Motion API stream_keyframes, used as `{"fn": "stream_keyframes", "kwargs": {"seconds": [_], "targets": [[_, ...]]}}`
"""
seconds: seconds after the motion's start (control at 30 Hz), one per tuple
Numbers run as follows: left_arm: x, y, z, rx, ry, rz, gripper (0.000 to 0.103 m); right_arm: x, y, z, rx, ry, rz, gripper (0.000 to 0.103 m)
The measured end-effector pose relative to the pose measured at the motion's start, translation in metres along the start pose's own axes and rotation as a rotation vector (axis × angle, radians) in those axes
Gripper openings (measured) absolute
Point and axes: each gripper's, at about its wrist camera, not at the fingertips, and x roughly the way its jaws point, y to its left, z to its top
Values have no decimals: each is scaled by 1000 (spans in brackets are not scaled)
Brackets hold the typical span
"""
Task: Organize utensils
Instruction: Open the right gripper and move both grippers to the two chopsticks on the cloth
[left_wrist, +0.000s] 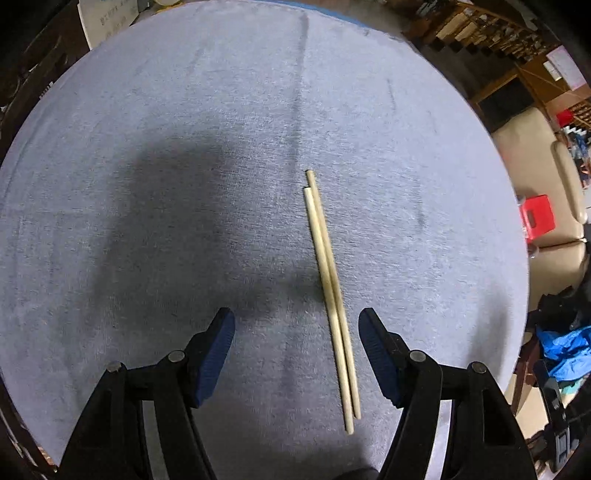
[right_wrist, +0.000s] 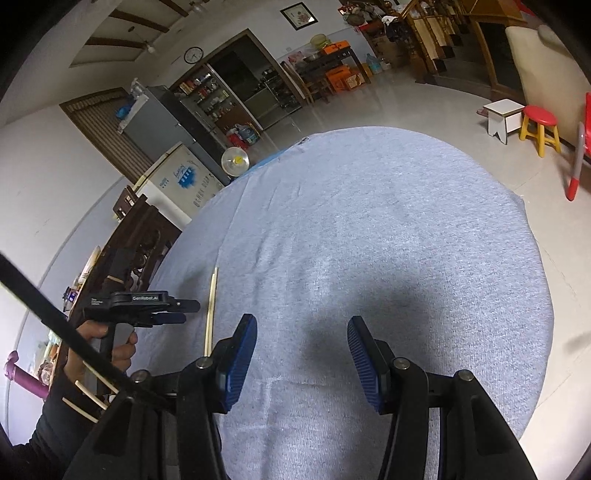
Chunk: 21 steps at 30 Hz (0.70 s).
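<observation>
Pale wooden chopsticks (left_wrist: 330, 284) — 2 of them — lie side by side and touching on the grey cloth (left_wrist: 184, 184) that covers the round table. Their near ends sit between the fingers of the left gripper (left_wrist: 296, 330), closer to its right pad, and their far ends reach out ahead of it. Its jaws are spread wide and touch neither stick. The right gripper (right_wrist: 301, 334) hangs released over bare cloth — the chopsticks lie off to its left.
</observation>
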Motion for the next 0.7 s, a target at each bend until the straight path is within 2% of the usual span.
{"fn": "stream_keyframes", "kwargs": {"seconds": [0.17, 0.43, 0.6, 0.7], "targets": [[11, 0, 2, -6, 20, 76, 69, -1, -2, 0, 5, 2, -2, 55], [15, -13, 14, -28, 42, 92, 69, -1, -2, -3, 11, 5, 3, 55], [20, -25, 25, -25, 67, 161, 71, 0, -3, -3, 13, 5, 3, 55], [25, -31, 36, -55, 87, 177, 73, 0, -3, -3, 12, 4, 5, 55]]}}
